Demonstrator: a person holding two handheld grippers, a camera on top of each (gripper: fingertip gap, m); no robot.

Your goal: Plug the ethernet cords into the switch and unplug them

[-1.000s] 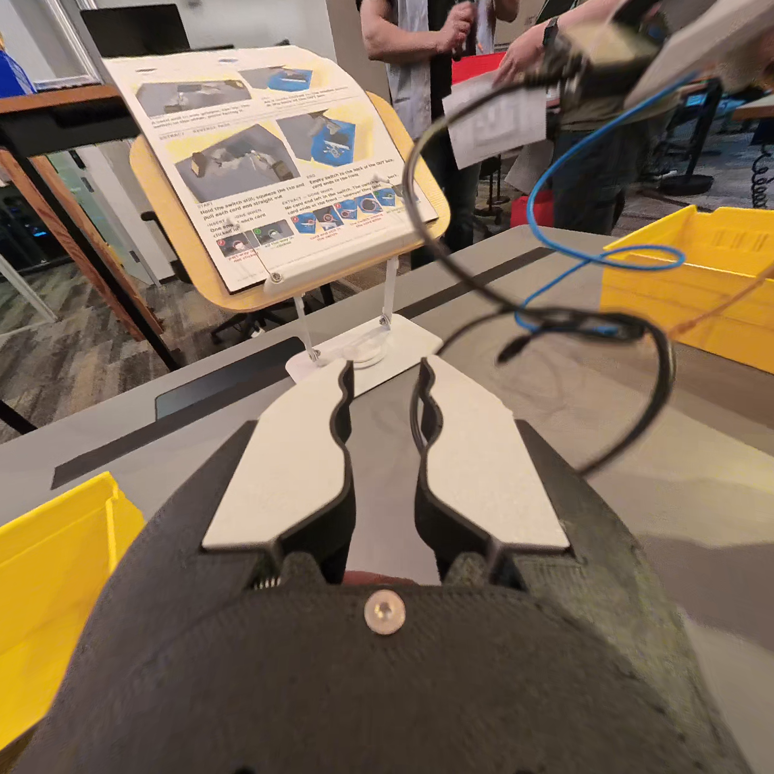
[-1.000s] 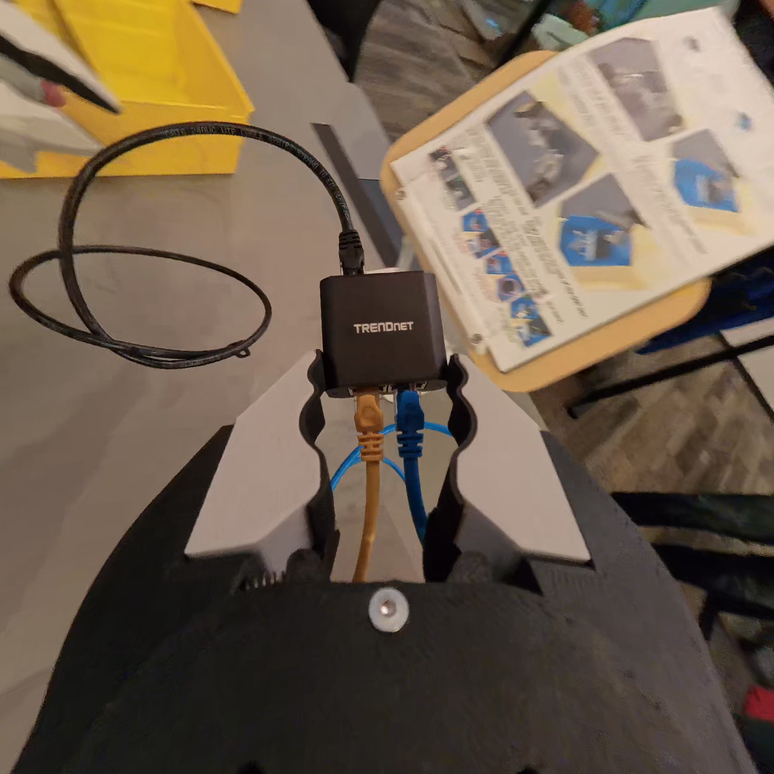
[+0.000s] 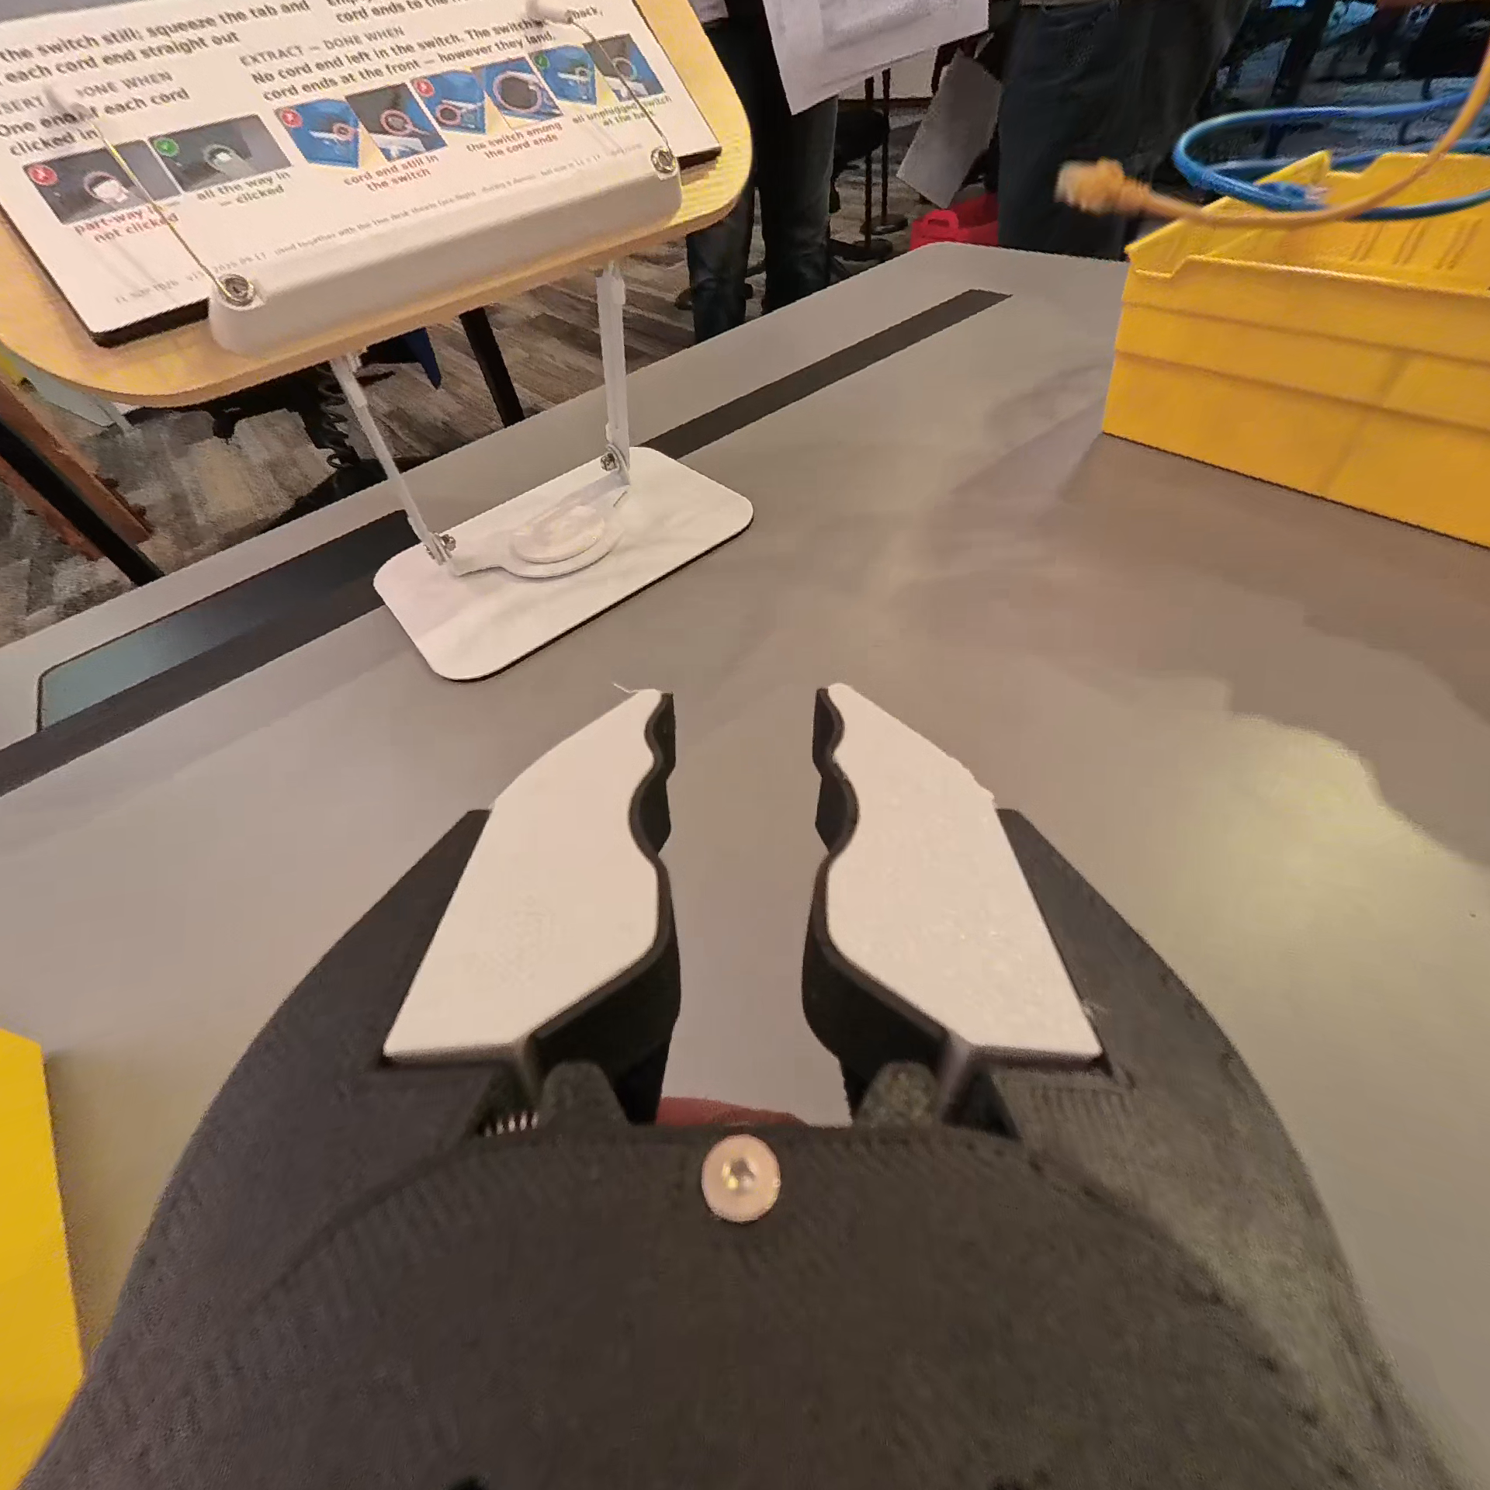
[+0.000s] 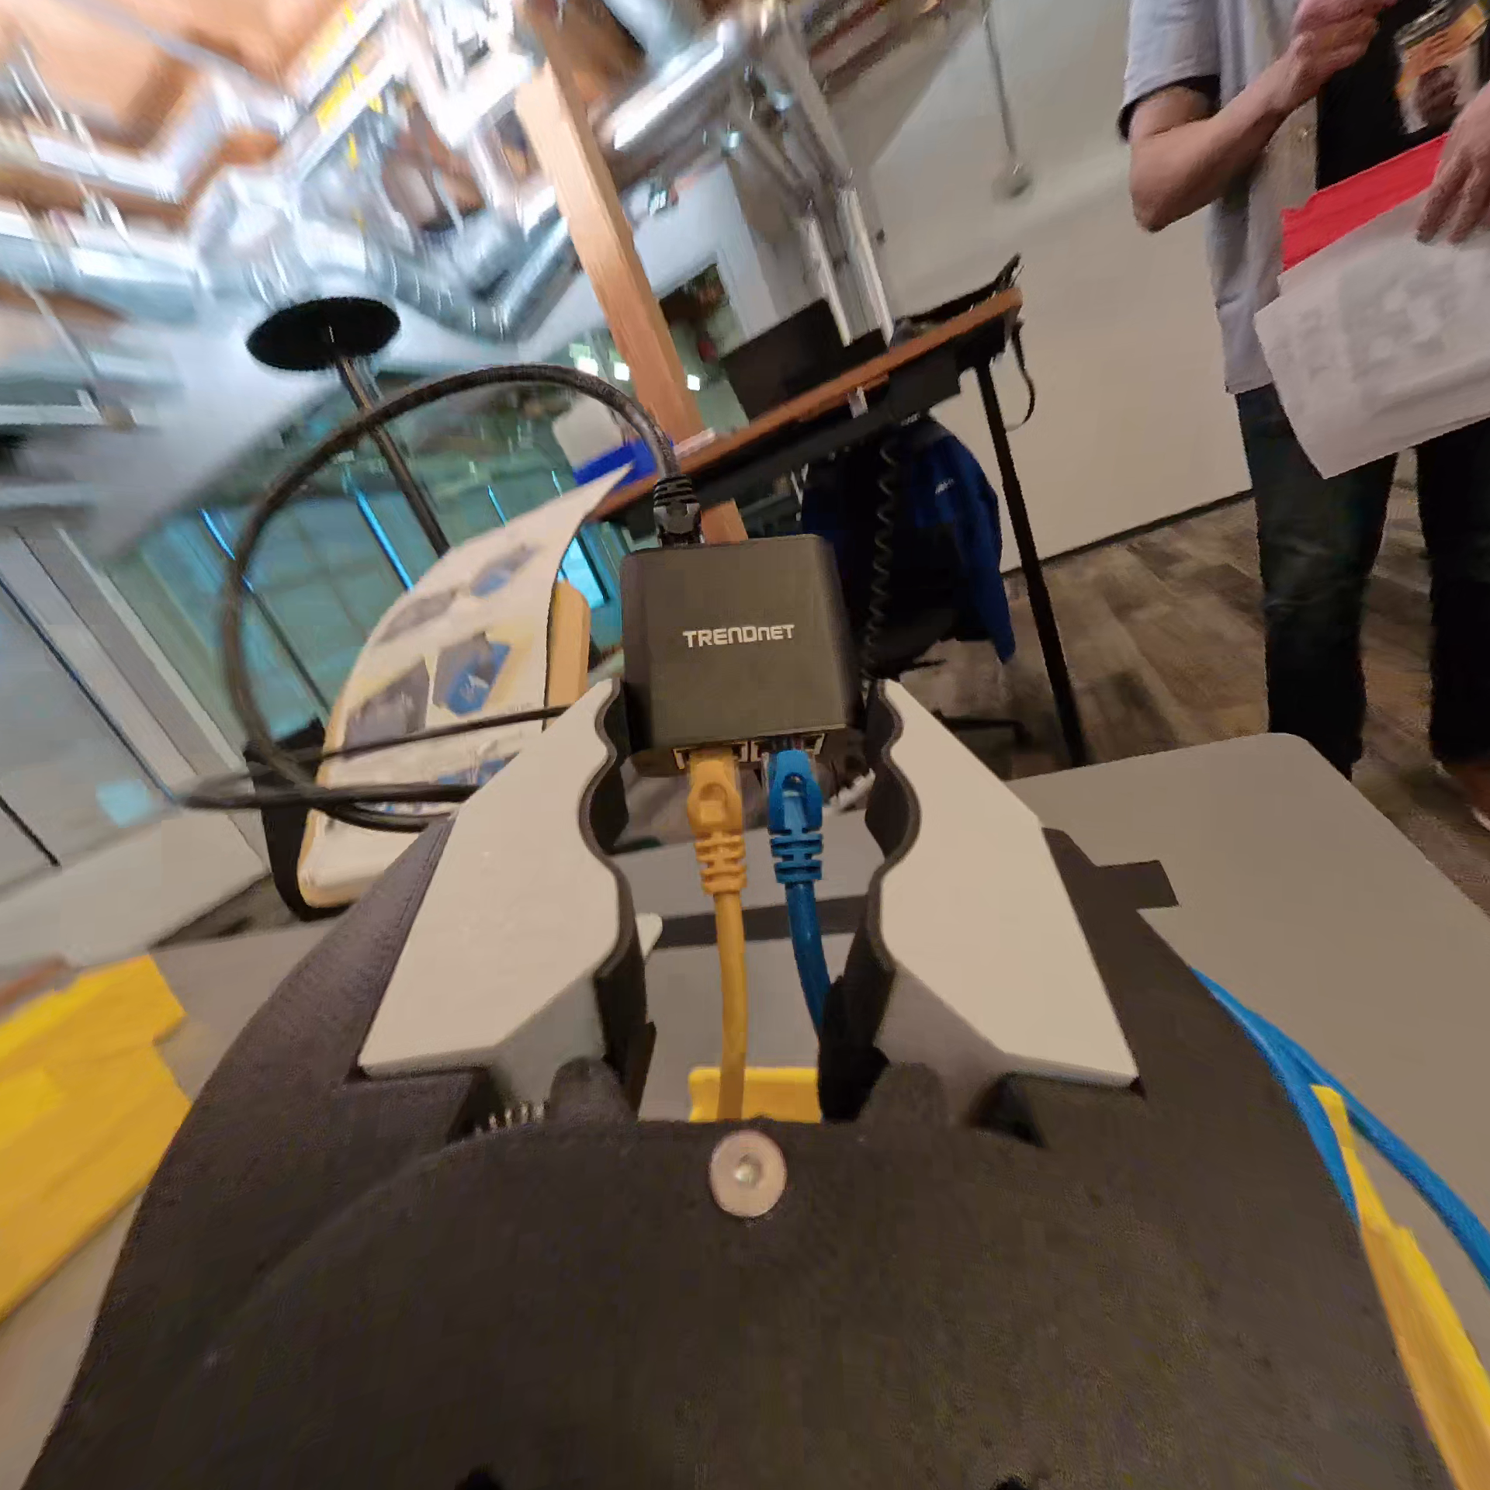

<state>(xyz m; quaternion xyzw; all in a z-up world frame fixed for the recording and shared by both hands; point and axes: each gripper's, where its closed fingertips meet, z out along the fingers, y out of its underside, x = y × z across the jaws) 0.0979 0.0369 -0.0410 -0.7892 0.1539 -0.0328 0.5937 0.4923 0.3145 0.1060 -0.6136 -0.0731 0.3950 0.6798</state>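
Note:
My right gripper (image 4: 746,701) is shut on the black switch (image 4: 738,637) and holds it in the air, tilted upward. An orange cord (image 4: 717,822) and a blue cord (image 4: 794,822) are plugged side by side into its near face. A black cord (image 4: 673,500) is plugged into its far side and loops off to the left. My left gripper (image 3: 742,726) is open and empty, low over the grey table (image 3: 1008,645). In the left wrist view the loose ends of the orange cord (image 3: 1096,189) and blue cord (image 3: 1258,153) hang above the yellow bin (image 3: 1306,387).
A white stand (image 3: 564,556) with an instruction sheet (image 3: 339,137) is at the table's far left. Another yellow bin's edge (image 3: 24,1258) is at the near left. People stand beyond the table (image 4: 1290,322), holding papers. A yellow bin (image 4: 72,1113) lies below my right gripper. There is about 50 cm between the tips of the two grippers.
My right gripper has lifted the switch and tilted it up, carrying the cords rightward. The black cord loop has left the left wrist view. My left gripper has moved lower and closer to the stand.

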